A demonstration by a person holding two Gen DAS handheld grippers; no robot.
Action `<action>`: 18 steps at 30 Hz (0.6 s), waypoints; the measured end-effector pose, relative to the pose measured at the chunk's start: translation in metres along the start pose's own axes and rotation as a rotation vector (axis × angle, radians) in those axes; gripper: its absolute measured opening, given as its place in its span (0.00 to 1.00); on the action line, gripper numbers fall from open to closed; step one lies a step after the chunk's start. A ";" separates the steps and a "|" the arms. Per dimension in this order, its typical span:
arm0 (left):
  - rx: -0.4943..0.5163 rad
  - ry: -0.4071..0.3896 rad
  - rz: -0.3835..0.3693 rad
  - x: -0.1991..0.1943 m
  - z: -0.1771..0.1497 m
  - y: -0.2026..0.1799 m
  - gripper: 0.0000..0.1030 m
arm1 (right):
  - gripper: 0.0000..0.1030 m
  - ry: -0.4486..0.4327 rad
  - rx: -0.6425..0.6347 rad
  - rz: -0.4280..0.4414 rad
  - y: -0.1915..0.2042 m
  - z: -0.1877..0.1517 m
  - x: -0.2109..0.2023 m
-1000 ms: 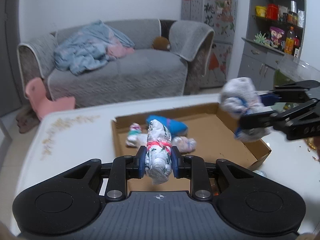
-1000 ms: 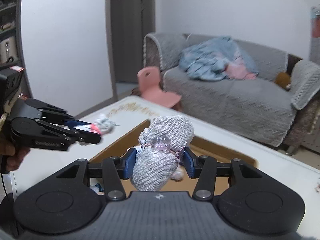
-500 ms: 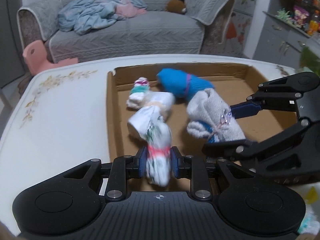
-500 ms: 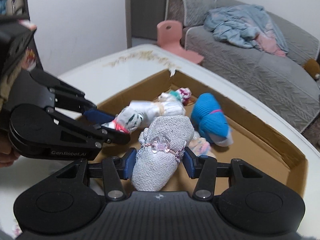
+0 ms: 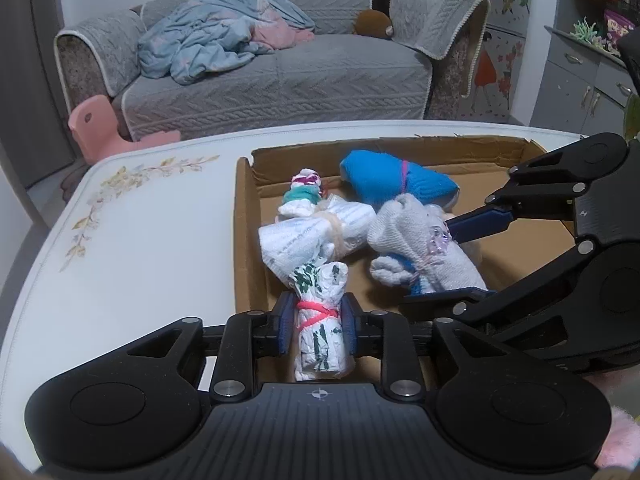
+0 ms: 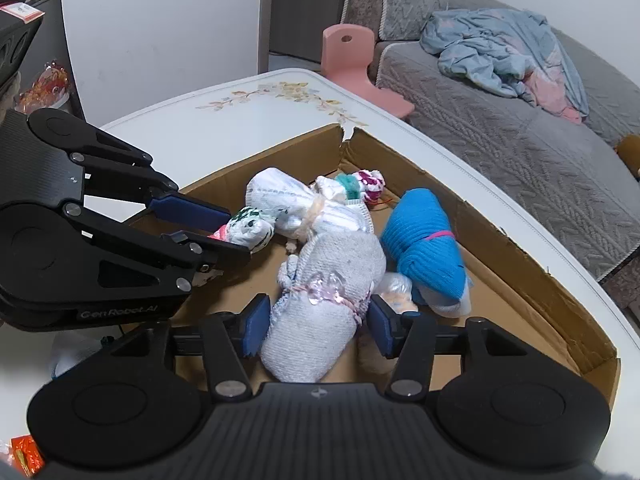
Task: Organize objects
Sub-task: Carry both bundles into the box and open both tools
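You've just lowered both bundles into the box: left gripper pinching the green-print roll, right gripper pinching the grey roll, beside the blue one. Release next.

Home living room: grey sofa, crumpled blanket, fridge.
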State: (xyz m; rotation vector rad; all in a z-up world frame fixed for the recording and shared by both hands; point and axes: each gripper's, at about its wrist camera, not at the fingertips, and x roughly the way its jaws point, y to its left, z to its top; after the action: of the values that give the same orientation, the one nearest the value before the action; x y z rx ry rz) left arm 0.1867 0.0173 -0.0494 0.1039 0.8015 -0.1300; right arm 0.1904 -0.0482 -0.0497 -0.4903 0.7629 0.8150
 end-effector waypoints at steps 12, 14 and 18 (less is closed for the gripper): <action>-0.002 -0.049 -0.005 -0.020 0.007 -0.001 0.48 | 0.68 -0.019 -0.011 0.000 0.001 0.004 -0.012; 0.004 -0.057 -0.004 -0.026 0.008 -0.002 0.49 | 0.68 -0.024 -0.015 -0.007 0.003 0.005 -0.015; 0.002 -0.068 0.003 -0.035 0.010 0.000 0.53 | 0.69 -0.037 -0.012 -0.014 0.005 0.009 -0.021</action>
State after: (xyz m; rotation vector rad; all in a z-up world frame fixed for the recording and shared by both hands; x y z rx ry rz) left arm 0.1695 0.0186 -0.0176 0.1026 0.7332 -0.1306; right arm 0.1812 -0.0491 -0.0285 -0.4894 0.7196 0.8140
